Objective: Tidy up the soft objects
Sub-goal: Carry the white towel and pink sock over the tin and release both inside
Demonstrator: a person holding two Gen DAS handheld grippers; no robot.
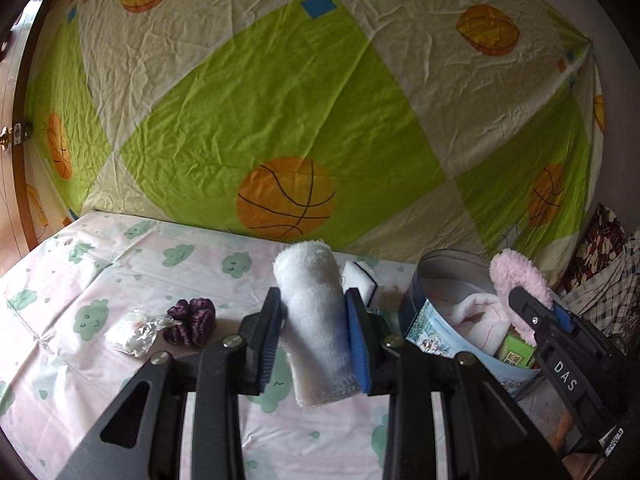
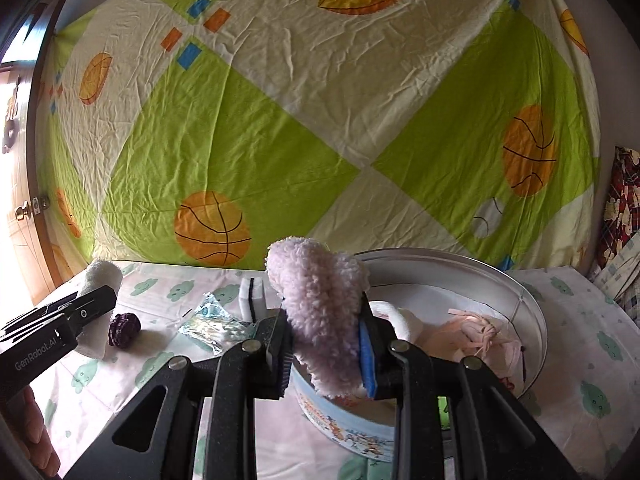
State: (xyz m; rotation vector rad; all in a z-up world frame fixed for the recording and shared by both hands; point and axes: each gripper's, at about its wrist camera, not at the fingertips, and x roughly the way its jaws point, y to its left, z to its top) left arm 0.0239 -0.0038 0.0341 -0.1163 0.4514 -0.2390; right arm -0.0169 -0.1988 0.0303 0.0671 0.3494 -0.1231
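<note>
Jaws of the left gripper (image 1: 316, 340) are clenched on a rolled white towel (image 1: 312, 312), seen from the left wrist. The roll stands nearly upright between the blue pads, its long axis running from 6 to 12 o'clock, fluffy end up. The round tin (image 1: 444, 280) lies at about 3 o'clock from these jaws, just beside them, so I judge the left hand must carry the towel rightward to drop it in. A purple scrunchie (image 1: 191, 320) and a clear plastic packet (image 1: 134, 330) lie on the surface at 9 o'clock; a white sponge (image 1: 362, 278) sits behind the towel.

From the right wrist, the right gripper (image 2: 326, 348) grasps a fuzzy pink cloth (image 2: 320, 308), its long axis upright, leaning slightly toward 11 o'clock. It hangs over the tin's near rim, with the tin's open mouth at 1 to 3 o'clock. The right hand is nearer the tin and likely releases first.
</note>
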